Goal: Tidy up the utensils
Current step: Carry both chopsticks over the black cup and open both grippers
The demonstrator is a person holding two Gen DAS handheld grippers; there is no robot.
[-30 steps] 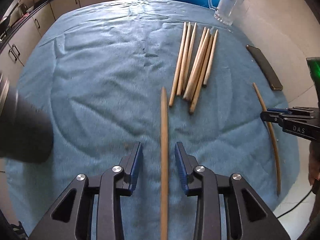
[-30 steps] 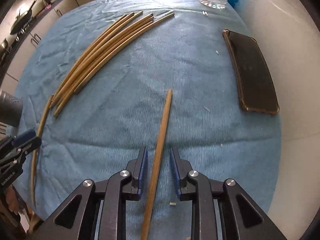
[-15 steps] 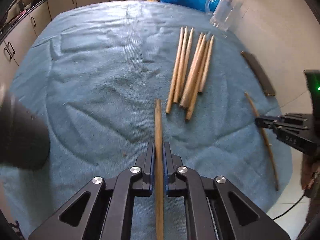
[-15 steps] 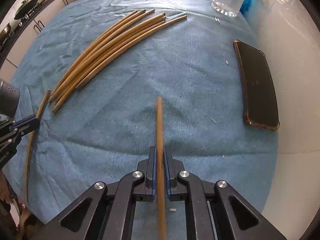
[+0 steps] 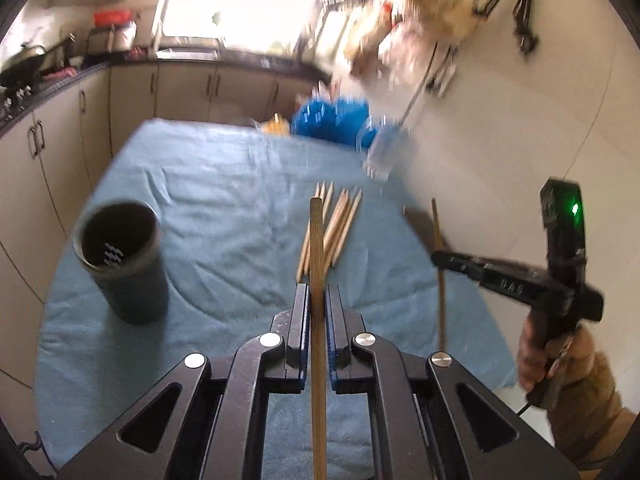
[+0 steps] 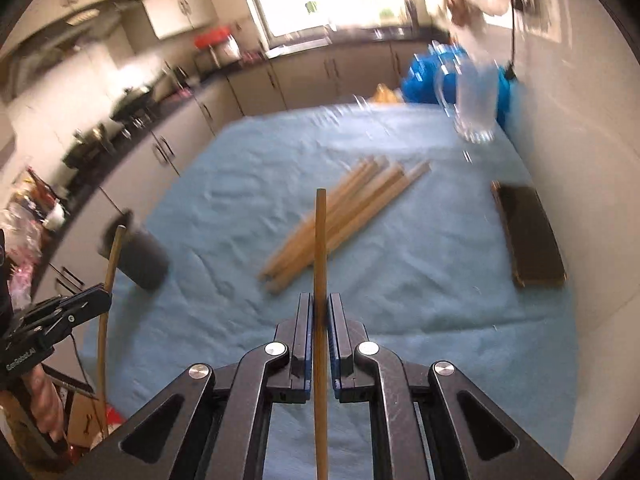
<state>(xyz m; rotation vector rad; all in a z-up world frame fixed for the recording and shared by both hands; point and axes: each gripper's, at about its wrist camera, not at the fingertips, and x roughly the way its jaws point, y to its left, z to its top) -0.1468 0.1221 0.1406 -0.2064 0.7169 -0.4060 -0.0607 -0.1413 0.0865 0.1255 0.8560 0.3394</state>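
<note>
My left gripper (image 5: 317, 300) is shut on a wooden chopstick (image 5: 317, 240) that runs forward between its pads, lifted off the blue cloth. My right gripper (image 6: 319, 312) is likewise shut on a second chopstick (image 6: 320, 240), also raised. In the left wrist view the right gripper (image 5: 438, 258) appears at the right with its thin chopstick (image 5: 439, 240). The left gripper (image 6: 105, 298) and its chopstick (image 6: 110, 268) show at the left of the right wrist view. Several more chopsticks (image 5: 340, 220) (image 6: 352, 208) lie bundled mid-table. A dark cylindrical holder (image 5: 120, 260) (image 6: 140, 256) stands upright at the left.
A blue cloth (image 5: 224, 184) covers the table (image 6: 440, 280). A dark phone (image 6: 528, 232) lies near the right edge by the white wall. A clear glass mug (image 6: 476, 100) and a blue bag (image 5: 328, 120) sit at the far end. Kitchen cabinets run along the left.
Both grippers closed on their chopsticks, then rose and tilted upward, lifting the sticks off the cloth. The dark holder and the kitchen beyond came into view.
</note>
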